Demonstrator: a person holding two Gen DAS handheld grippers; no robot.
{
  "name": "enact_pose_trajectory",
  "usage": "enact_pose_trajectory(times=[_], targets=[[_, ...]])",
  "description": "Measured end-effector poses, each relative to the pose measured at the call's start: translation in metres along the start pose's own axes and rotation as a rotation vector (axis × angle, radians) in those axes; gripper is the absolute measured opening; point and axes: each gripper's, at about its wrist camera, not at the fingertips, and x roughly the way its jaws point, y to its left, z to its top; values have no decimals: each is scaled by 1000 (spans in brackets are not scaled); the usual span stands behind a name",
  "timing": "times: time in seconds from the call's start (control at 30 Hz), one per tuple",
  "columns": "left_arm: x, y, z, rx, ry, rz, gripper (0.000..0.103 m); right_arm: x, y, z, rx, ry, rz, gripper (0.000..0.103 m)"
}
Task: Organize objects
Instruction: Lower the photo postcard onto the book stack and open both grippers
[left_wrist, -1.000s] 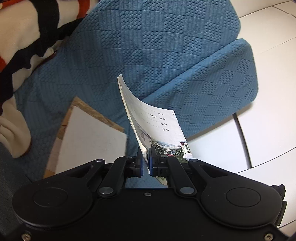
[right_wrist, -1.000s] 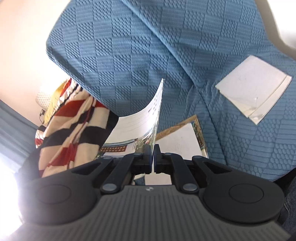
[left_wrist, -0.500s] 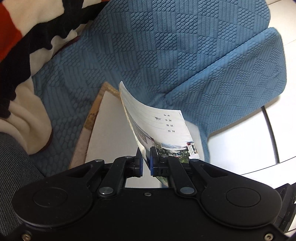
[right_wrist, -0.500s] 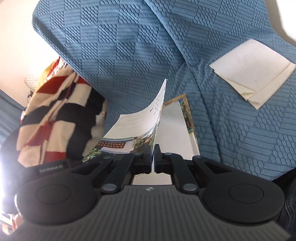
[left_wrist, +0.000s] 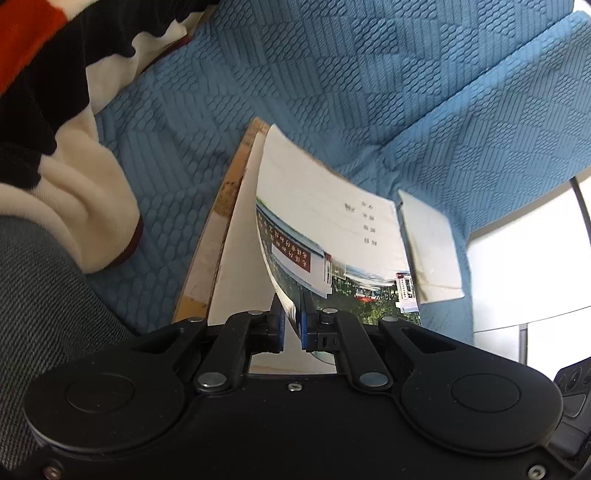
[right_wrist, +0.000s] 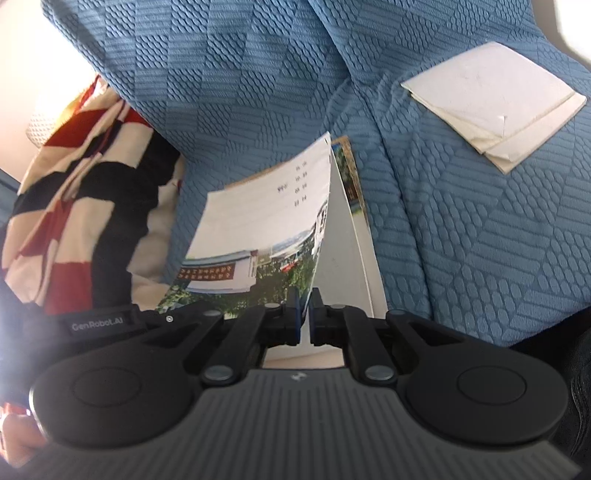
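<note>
- Blue quilted sofa cover (left_wrist: 332, 74) is filling both views, with a striped blanket (left_wrist: 48, 92) bunching at one side.
- Flat white book (left_wrist: 236, 266) is lying on the cover, with folded paper (right_wrist: 495, 99) resting apart from it.
- Booklet (left_wrist: 332, 229) is sagging between both tongs, now much nearer the flat book than a second ago, so stacking looks close.
- Left tongs (left_wrist: 292, 321) are clenching one booklet edge.
- Right tongs (right_wrist: 304, 314) are clenching the opposite edge.
</note>
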Motion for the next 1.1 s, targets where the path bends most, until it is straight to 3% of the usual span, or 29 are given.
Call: enact_pose_trajectory(times=[0.27,0.43,0.5,0.6,0.83,1.1], targets=[[9,4,-4,10,42,34,8,10,0,-6,-13,58,-25,10],[5,4,-6,12,54,35,32,5,5,-5,-44,84,-46,19],[-1,2,-6,21,43,37,37,1,9,-5,-70,92,-70,25],[-13,-4,-5,35,27,34,43,-11,11,-5,-86,87,-83,25],[-49,-28,-6,100,-22,37,48,-46,19,1,-93,38,-75,25],[-94,-70,-6,207,-110,10,50,-106,41,15,-147,-104,-51,25]])
